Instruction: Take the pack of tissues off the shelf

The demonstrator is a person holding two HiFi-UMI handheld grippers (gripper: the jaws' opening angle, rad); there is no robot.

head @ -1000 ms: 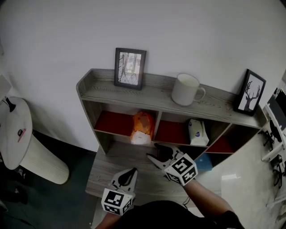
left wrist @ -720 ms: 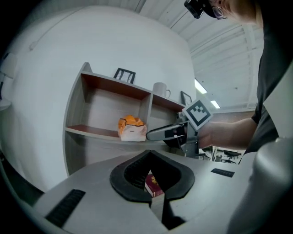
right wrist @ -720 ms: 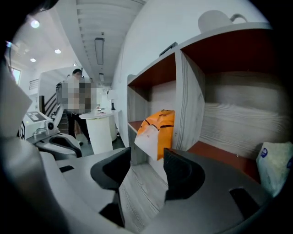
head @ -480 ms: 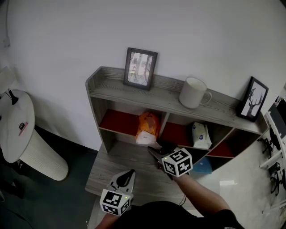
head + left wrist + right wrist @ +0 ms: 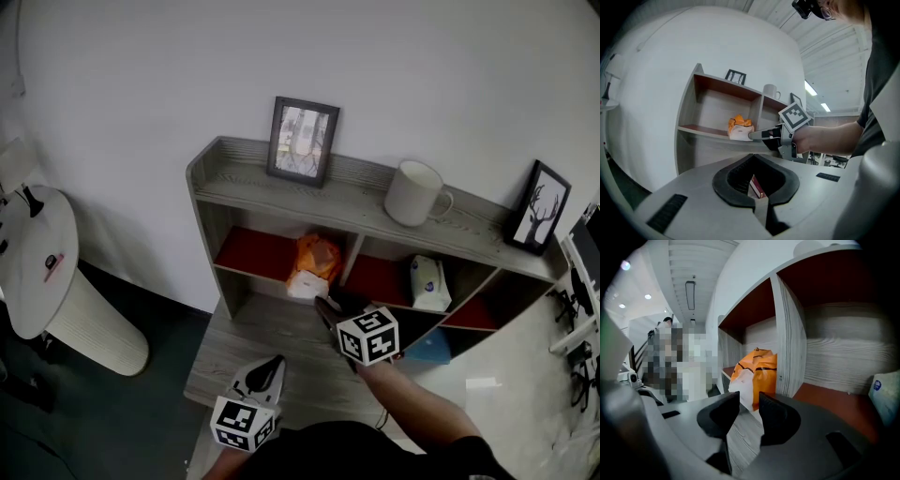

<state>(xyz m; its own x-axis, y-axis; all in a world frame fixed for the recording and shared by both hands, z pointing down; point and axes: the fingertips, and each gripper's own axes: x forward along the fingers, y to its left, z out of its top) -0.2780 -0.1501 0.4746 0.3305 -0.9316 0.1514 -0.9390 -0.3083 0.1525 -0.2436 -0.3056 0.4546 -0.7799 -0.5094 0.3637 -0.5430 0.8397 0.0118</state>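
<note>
The right gripper (image 5: 747, 398) has come forward across the low wooden board (image 5: 267, 342) toward the left compartment of the shelf (image 5: 309, 202). A second ago it was over the middle of the board with its jaws wide. Now its tips are at the mouth of that compartment, and its marker cube has rolled to show another face. Its jaws have just been closing. A narrow gap remains between them, and the white lower corner of the pack of tissues (image 5: 312, 269) shows in that gap. I cannot see the pads pressing on it yet, so it holds nothing.

The pack, orange above and white below, stands on the red floor of the left compartment, against the dividing wall. I judge that the grip is about to be made. The tips need to go slightly deeper, because only a soft corner is between them.

The left gripper (image 5: 274, 362) rests low near the front edge of the board, its jaws together and empty.

On top of the shelf stand a picture frame (image 5: 302, 142), a white mug (image 5: 413, 193) and a second frame with a deer (image 5: 536, 208). A white pack with a blue mark (image 5: 428, 283) is in the next compartment. The wall is plain white, and a round white table (image 5: 42, 272) stands to the left.
</note>
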